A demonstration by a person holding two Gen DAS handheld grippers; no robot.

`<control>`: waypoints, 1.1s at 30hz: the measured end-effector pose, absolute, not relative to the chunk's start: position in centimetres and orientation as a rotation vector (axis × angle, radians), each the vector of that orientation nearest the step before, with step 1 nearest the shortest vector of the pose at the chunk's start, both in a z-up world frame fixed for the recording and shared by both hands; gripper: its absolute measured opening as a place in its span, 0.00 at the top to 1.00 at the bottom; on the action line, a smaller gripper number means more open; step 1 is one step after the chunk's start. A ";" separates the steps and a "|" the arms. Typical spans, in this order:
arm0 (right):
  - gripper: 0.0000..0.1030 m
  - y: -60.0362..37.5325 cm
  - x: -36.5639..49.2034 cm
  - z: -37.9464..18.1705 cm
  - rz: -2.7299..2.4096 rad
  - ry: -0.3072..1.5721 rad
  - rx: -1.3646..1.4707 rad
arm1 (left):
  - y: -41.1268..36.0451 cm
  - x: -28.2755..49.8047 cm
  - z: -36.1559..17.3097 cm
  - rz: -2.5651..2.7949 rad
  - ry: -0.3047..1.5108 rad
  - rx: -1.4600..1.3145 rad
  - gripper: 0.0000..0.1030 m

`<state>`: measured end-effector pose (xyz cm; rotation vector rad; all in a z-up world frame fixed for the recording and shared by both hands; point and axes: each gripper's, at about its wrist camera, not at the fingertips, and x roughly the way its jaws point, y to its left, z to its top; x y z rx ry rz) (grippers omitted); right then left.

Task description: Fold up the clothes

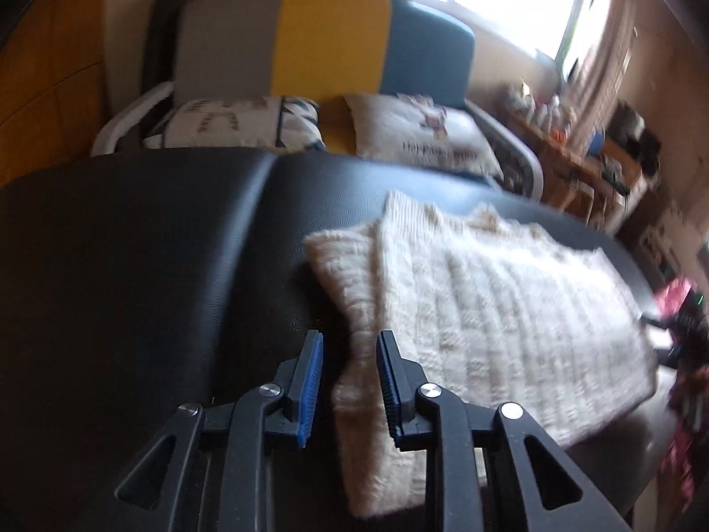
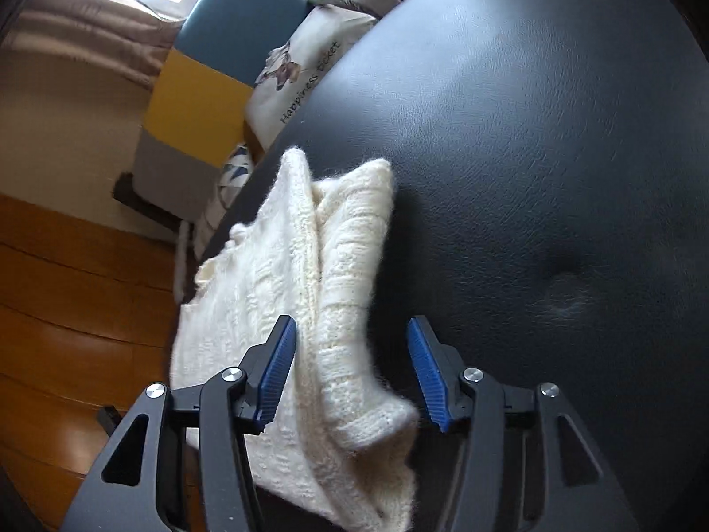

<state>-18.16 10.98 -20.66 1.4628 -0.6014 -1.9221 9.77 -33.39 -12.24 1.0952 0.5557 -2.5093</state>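
Black padded surface (image 1: 133, 266): fills the middle and lower left of the left wrist view and most of the right half of the right wrist view; it is broad and flat, so it serves as the folding bed for the garment.
Sofa (image 1: 332, 44): upper centre of the left wrist view, back panels in grey, yellow and teal, with two printed cushions (image 1: 421, 133) leaning against it just behind the black surface; it plays no part in the fold.
Cream knit sweater (image 1: 509, 301): lies on the black surface, centre right of the left wrist view and centre left of the right wrist view. The body is spread flat with a sleeve (image 2: 350, 266) laid along one side, so it looks partly squared up; whether that sleeve is already folded in or only lies there I cannot settle.
Window (image 1: 509, 0): upper right of the left wrist view, blown out bright, which washes out the knit's detail.
Left gripper (image 1: 350, 341): bottom centre of the left wrist view, fingers apart with a strip of the knit edge running between them, placed as if to take that edge; the pads are not pressed on it.
Right gripper (image 2: 352, 328): bottom centre of the right wrist view, fingers wide apart astride the sleeve's cuff end, gripping nothing.
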 end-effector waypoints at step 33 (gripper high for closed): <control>0.82 1.7 -13.7 -14.9 -1.753 -0.704 1.237 | -30.5 5.3 -13.8 -2.652 0.658 1.259 0.76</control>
